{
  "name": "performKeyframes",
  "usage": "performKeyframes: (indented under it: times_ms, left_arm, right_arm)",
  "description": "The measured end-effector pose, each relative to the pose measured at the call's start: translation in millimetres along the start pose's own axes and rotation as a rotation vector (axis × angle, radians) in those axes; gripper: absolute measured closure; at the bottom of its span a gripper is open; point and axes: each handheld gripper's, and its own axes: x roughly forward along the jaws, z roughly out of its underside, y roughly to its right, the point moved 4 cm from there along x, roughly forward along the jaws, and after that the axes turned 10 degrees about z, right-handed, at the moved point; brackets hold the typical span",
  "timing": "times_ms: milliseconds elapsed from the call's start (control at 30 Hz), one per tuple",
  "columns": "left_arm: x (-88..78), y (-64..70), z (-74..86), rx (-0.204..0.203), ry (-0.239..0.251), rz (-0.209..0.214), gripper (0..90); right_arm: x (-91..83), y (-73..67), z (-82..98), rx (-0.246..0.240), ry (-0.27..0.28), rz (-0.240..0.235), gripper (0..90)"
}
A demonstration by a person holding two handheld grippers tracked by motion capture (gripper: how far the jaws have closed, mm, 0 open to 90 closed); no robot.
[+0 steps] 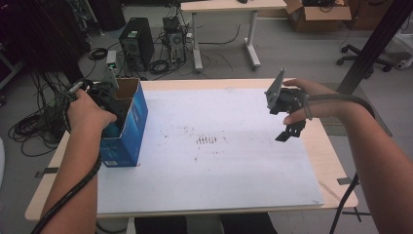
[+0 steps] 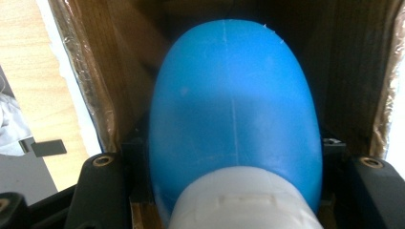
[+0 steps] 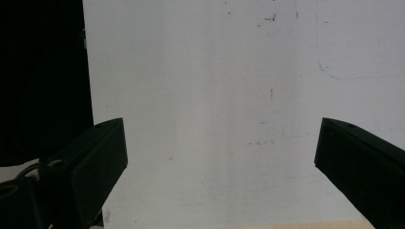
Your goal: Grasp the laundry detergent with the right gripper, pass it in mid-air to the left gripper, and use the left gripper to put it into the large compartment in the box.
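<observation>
An open box [image 1: 127, 124] stands at the left edge of the table [image 1: 321, 161], on the sheet [image 1: 214, 146] covering most of its top. The left gripper [image 1: 104, 105] reaches into the box, a rounded bottle [image 2: 234, 109] between its jaws. At the frame's right, the right gripper [image 1: 287, 131] hangs above the sheet.

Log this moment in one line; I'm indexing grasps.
left claw: shut on blue bottle, inside blue box | right claw: open, above white sheet
</observation>
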Motion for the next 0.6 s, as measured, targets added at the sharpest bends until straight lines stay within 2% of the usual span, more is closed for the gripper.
performKeyframes:
  times_ms: [233,600]
  left_arm:
    - [7.5,-1.5,1.0,-0.003,-0.013,0.001,37.9]
    - [8.8,-4.2,2.1,-0.005,0.0,0.012,37.9]
  right_arm:
    - [-0.4,-0.1,1.1,0.001,0.003,0.003,3.9]
    - [0.8,-0.5,1.9,0.001,0.007,0.003,3.8]
